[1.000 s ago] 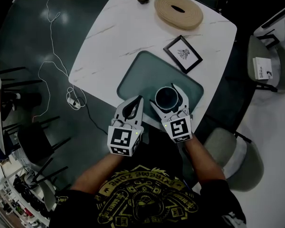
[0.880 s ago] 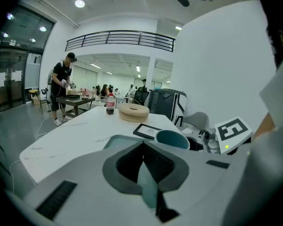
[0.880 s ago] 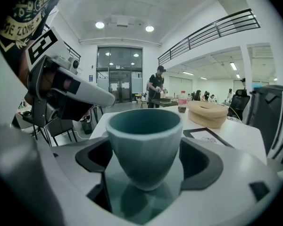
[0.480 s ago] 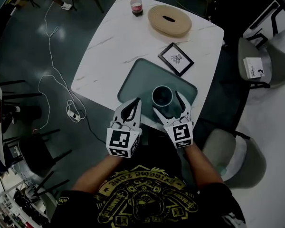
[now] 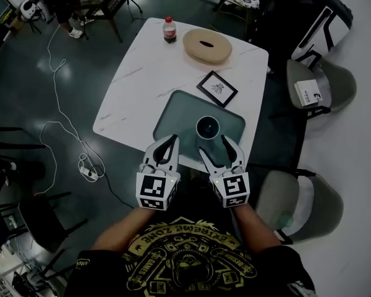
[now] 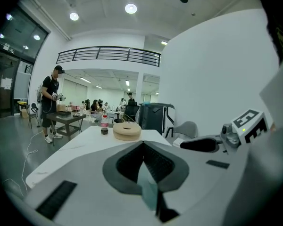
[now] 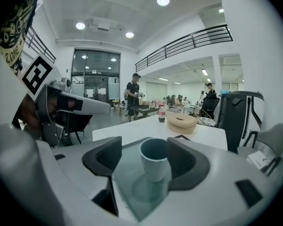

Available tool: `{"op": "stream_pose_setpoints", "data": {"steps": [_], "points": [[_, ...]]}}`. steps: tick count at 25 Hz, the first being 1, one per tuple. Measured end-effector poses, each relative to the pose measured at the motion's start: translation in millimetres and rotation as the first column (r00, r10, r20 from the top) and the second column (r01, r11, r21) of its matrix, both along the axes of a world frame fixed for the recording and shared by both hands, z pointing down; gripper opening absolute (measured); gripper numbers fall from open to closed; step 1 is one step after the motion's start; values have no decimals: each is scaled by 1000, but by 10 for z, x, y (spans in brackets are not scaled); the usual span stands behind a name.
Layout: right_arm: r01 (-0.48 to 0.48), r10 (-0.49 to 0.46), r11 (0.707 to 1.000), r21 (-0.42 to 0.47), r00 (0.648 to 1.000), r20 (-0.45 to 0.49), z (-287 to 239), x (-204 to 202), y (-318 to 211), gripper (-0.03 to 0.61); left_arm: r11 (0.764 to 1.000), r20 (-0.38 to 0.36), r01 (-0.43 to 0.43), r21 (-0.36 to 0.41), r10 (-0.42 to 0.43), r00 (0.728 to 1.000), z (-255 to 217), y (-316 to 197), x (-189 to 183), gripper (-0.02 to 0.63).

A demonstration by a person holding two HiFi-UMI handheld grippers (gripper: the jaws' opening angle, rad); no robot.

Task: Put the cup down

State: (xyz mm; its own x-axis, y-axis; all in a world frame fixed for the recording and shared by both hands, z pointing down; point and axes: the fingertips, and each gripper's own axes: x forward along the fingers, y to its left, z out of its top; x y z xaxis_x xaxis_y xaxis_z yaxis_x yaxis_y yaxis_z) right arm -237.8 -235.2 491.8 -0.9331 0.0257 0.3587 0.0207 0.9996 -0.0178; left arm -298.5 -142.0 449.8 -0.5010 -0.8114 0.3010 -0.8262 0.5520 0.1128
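Cup (image 5: 208, 127) upright on the teal mat (image 5: 173, 113), near edge of the white surface (image 5: 148, 67), right tongs (image 5: 214, 146) apart and closing, pads not touching the cup (it stands just beyond their tips), left tongs (image 5: 168, 142) together, empty, left of the cup

Black short-sleeved T-shirt (image 5: 149, 266), yellow round emblem (image 5: 188, 272) and lettering (image 5: 187, 230) on chest, small yellow sleeve logo (image 5: 81, 263).

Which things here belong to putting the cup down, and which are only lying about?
Job: cup, standing on the green mat; right gripper, fingers closing with nothing between them, the cup just ahead.
Lying about: bottle; beige ring; framed picture; left gripper, shut.
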Motion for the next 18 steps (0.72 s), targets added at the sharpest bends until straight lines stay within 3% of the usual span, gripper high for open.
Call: {"op": "stream_pose_setpoints", "data": {"steps": [6,12,18], "points": [[-106,106,994,19,994,19,-262,176,201,19,999,20,-41,16,41,999,-146,233,88,11],[-154,155,988,-17,987,34,-542,326,521,8,995,-2,-89,52,89,996,-266,524,260,11],[-192,191,981,10,980,45,-722,559,828,6,985,-23,-156,73,158,987,-282,732,536,11]]}}
